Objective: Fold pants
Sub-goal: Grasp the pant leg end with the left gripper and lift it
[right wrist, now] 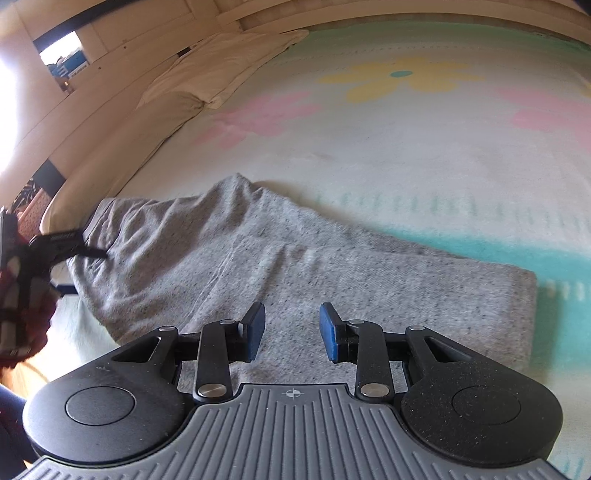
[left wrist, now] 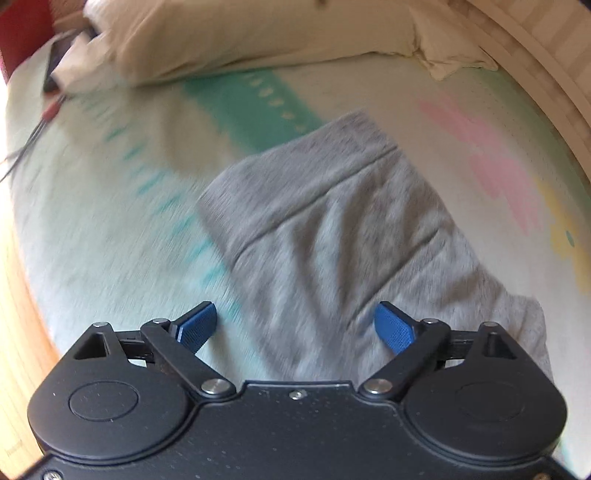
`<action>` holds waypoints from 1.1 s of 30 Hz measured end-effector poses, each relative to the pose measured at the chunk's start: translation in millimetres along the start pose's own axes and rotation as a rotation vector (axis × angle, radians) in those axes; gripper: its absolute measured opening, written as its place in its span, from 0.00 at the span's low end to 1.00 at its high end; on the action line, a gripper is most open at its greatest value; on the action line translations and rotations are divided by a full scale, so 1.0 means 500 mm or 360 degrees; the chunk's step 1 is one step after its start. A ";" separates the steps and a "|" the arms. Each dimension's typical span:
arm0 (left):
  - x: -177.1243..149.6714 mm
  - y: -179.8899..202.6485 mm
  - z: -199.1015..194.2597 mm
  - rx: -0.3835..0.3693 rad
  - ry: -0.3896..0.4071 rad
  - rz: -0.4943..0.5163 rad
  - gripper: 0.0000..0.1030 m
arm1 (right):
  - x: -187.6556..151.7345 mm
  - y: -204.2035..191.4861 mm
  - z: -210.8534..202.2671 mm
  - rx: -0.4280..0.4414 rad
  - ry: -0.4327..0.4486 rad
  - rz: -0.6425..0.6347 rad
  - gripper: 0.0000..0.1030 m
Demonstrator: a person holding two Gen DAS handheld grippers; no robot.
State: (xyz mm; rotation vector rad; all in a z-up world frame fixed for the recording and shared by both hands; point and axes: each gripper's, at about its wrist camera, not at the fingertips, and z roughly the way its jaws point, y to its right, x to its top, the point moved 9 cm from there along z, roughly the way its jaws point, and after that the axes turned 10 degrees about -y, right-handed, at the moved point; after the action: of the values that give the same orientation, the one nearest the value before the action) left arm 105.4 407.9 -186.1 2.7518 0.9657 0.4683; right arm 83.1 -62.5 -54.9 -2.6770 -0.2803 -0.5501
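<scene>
Grey sweatpants [left wrist: 332,221] lie on a bed, folded lengthwise into a long strip. In the left wrist view the hem end [left wrist: 314,155] lies far from me and the view is motion-blurred. My left gripper [left wrist: 295,325] is wide open and empty, hovering over the near part of the cloth. In the right wrist view the pants [right wrist: 295,258] stretch from a bunched end at the left to a flat end at the right. My right gripper [right wrist: 291,328] is open and empty just above the cloth. The left gripper [right wrist: 55,243] shows at the far left by the bunched end.
The bed carries a pale sheet [right wrist: 406,147] with pink and yellow flowers and teal bands. Cream pillows [left wrist: 240,33] lie at the head. A dark flat object and thin cables [left wrist: 51,77] lie at the bed's far left corner. A wooden bed edge [left wrist: 14,295] runs along the left.
</scene>
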 end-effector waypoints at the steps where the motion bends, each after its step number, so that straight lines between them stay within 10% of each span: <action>1: 0.007 0.004 0.006 -0.0001 0.0010 -0.0006 0.90 | -0.001 -0.002 0.000 0.0004 0.0001 -0.0005 0.31; 3: 0.019 0.009 0.017 -0.0003 0.0042 -0.0023 0.85 | -0.004 -0.005 0.000 0.0007 -0.0001 -0.0005 0.31; 6: 0.025 0.027 -0.003 0.0005 0.0092 0.0019 0.37 | 0.005 -0.017 -0.001 -0.0006 0.0028 -0.0041 0.30; 9: 0.024 0.048 -0.034 -0.0011 0.0136 0.0056 0.24 | 0.031 -0.043 0.015 -0.0016 0.0011 -0.0121 0.10; 21: 0.032 0.115 -0.127 -0.0002 0.0352 0.0367 0.22 | 0.102 -0.111 0.222 0.0025 -0.0149 0.0042 0.04; 33: -0.039 0.197 -0.255 -0.0079 0.0598 0.0699 0.22 | -0.004 -0.149 0.131 0.0166 -0.0201 -0.0052 0.07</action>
State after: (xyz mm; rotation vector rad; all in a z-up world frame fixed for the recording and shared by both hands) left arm 102.6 328.7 -44.3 2.8814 0.3873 1.0914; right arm 83.4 31.7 -86.1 -2.6141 -0.3779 -0.3656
